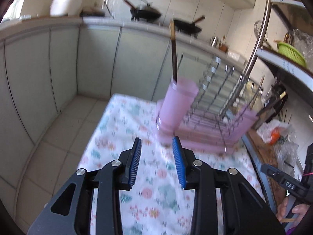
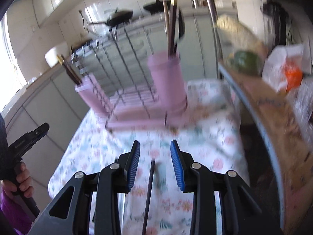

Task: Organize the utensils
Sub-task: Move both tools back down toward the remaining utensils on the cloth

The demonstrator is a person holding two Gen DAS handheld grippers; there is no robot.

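Note:
A pink dish rack with a wire frame stands on the floral tablecloth. Its left pink cup holds dark chopsticks. In the right wrist view the rack shows both cups: the left cup and the right cup, which holds several dark utensils. A single dark chopstick lies on the cloth between and below the fingers of my right gripper. My left gripper is open and empty in front of the rack. My right gripper is open.
A shelf unit with bags and an orange item stands to the right. A metal pole rises behind the rack. Kitchen counter with woks runs behind. Tiled floor lies left of the table.

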